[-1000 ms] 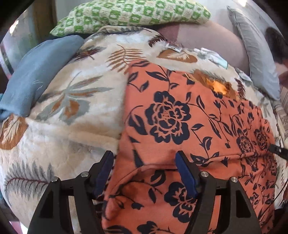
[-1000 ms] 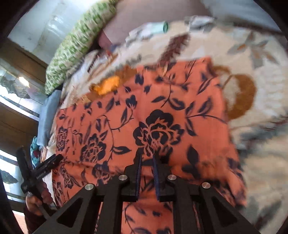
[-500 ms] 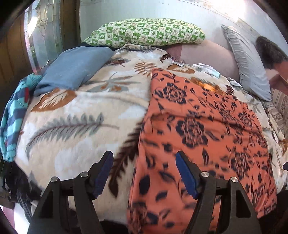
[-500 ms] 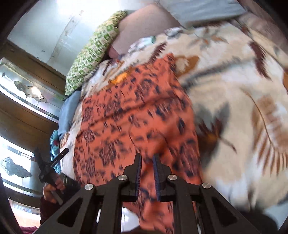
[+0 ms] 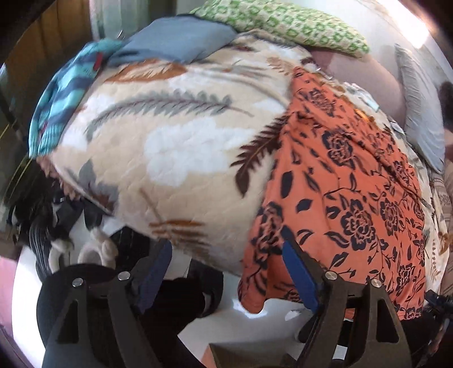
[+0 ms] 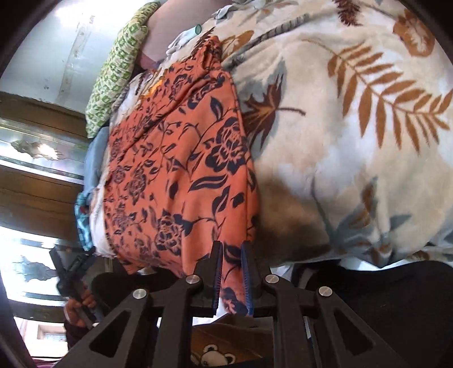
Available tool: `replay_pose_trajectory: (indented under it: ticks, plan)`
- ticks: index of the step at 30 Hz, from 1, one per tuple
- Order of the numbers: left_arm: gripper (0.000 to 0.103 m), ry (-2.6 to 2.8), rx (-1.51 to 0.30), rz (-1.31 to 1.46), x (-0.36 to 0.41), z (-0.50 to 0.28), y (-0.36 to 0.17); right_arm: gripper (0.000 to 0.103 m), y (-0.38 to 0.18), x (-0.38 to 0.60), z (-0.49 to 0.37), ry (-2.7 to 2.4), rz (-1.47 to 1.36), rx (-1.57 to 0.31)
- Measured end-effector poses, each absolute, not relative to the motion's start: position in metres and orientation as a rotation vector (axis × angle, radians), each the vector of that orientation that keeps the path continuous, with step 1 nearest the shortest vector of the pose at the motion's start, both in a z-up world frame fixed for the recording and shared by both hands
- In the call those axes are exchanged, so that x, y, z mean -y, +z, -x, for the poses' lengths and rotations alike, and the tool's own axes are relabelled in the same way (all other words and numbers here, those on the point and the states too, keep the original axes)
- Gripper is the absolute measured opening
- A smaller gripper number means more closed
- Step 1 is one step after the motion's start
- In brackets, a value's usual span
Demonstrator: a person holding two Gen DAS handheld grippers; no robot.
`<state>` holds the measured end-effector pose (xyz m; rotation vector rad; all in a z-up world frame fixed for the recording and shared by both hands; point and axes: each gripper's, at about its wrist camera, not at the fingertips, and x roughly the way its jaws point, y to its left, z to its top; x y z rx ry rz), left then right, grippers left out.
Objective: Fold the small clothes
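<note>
An orange garment with dark blue flowers (image 5: 354,184) lies stretched along the leaf-print blanket (image 5: 175,147) on the bed, its near end hanging over the bed's edge. My left gripper (image 5: 226,274) is open and empty, below the bed's edge, its right finger beside the garment's hanging corner. My right gripper (image 6: 232,271) is shut on the garment's near hem (image 6: 184,158). The left gripper shows at the lower left in the right wrist view (image 6: 72,271).
A green checked pillow (image 5: 286,22), a blue pillow (image 5: 175,42), a turquoise striped cloth (image 5: 59,93) and a grey pillow (image 5: 421,113) lie at the bed's far side. Dark items (image 5: 42,223) lie on the white floor. Wooden panelling (image 6: 34,186) stands at the left.
Both grippers have pulled back off the bed toward its near edge. The right one has dragged the garment's hem with it, stretching the garment out. The left one stayed open.
</note>
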<state>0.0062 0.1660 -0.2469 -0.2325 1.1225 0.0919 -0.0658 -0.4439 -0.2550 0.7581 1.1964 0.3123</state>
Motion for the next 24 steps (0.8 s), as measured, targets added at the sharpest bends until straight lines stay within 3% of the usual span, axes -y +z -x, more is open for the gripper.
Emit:
replay_pose_trajectory:
  ticks: [13,15,16,17,24]
  plan:
    - [0.081,-0.015,-1.229,0.192,-0.131,-0.002,-0.285,0.018,-0.263,0.45,0.071,0.292,-0.795,-1.194]
    - [0.081,-0.013,-1.247,0.188,-0.129,-0.002,-0.292,0.034,-0.261,0.449,0.073,0.304,-0.799,-1.185]
    - [0.081,-0.022,-1.252,0.196,-0.128,-0.002,-0.296,0.06,-0.26,0.448,0.073,0.312,-0.802,-1.181]
    - [0.081,-0.036,-1.257,0.203,-0.128,-0.002,-0.299,0.078,-0.259,0.448,0.074,0.329,-0.815,-1.173]
    - [0.079,-0.144,-1.251,0.257,-0.125,-0.003,-0.311,0.078,-0.256,0.443,0.07,0.284,-0.811,-1.187]
